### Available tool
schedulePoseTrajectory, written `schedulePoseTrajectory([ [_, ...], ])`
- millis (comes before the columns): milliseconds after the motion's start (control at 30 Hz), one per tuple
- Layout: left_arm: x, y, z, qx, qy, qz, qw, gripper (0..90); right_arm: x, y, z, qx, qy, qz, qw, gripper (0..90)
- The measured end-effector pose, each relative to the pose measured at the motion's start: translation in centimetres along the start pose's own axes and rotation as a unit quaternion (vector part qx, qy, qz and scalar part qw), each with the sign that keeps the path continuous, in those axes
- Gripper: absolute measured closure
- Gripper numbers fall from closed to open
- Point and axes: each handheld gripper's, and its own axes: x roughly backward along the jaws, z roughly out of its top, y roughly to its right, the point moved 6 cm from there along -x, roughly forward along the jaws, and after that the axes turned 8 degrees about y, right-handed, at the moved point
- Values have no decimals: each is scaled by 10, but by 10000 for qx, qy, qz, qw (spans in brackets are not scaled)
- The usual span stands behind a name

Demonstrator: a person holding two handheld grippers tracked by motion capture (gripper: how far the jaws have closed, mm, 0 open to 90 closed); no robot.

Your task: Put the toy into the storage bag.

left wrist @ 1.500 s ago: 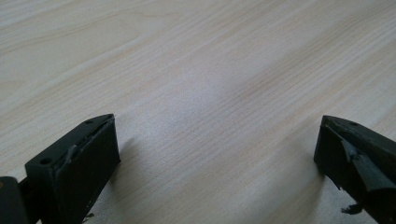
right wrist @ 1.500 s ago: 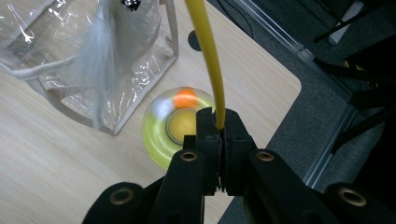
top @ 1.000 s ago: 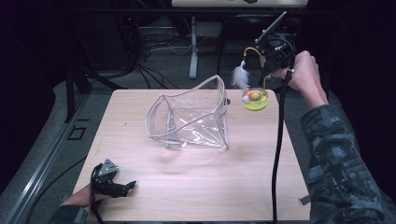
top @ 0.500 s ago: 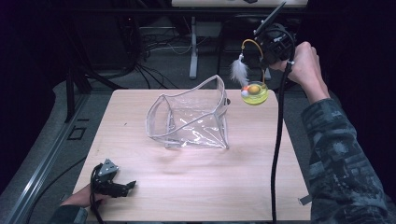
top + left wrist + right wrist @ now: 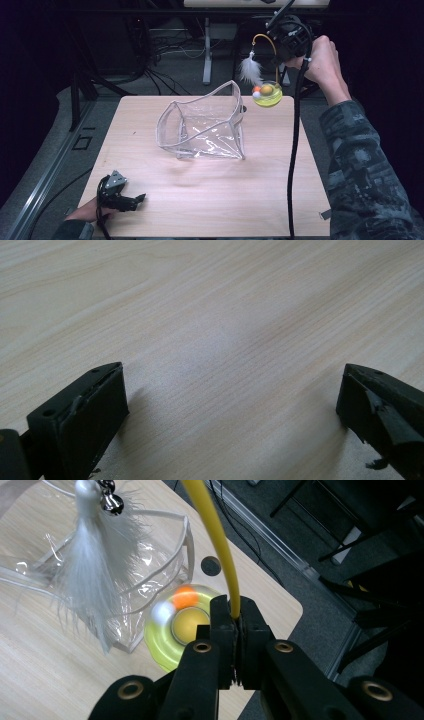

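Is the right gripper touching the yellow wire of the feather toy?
Touching. In the right gripper view the right gripper has its jaws closed on the yellow wire.

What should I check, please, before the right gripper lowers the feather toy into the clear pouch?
1. Grip on the toy: right gripper is shut on the yellow wire. Ok.
2. Toy off the table: yellow dish hangs in the air near the table's far edge. Ok.
3. Pouch mouth: clear pouch stands open, facing up. Ok.
4. Alignment: dish sits beside the pouch's right rim, not above the opening. Not ok.
5. Feather: dangles next to the rim and might snag. Cannot tell.
6. Left gripper: open, resting on the table, away from the pouch. Ok.
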Motion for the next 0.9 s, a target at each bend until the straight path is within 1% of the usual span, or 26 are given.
schedulePoseTrajectory([
  [33, 0, 0, 0, 1, 1, -3, 10000, 1, 0, -1, 1, -15, 21, 11, 10000, 880],
  [133, 0, 0, 0, 5, 3, -6, 10000, 1, 1, -3, 4, 78, 9, 14, 10000, 880],
  [167, 0, 0, 0, 5, 3, -6, 10000, 1, 0, -5, 5, 59, 50, 39, 10000, 880],
  [200, 0, 0, 0, -6, -5, -5, 10000, 1, 1, -5, 6, 72, 19, 43, 10000, 880],
  [333, 0, 0, 0, 0, 2, -3, 10000, 1, 0, -9, 12, 88, 90, 98, 9999, 880],
  [500, 0, 0, 0, 1, 1, -2, 10000, 1, 1, -13, 18, 150, 129, 126, 9997, 880],
  [600, 0, 0, 0, 0, -1, -1, 10000, 1, 3, -18, 24, 204, 212, 155, 9994, 880],
  [667, 0, 0, 0, 5, 0, -4, 10000, 1, 4, -21, 27, 275, 198, 160, 9993, 880],
  [900, 0, 0, 0, 4, 0, -6, 10000, 0, 5, -29, 35, 325, 285, 214, 9988, 880],
])
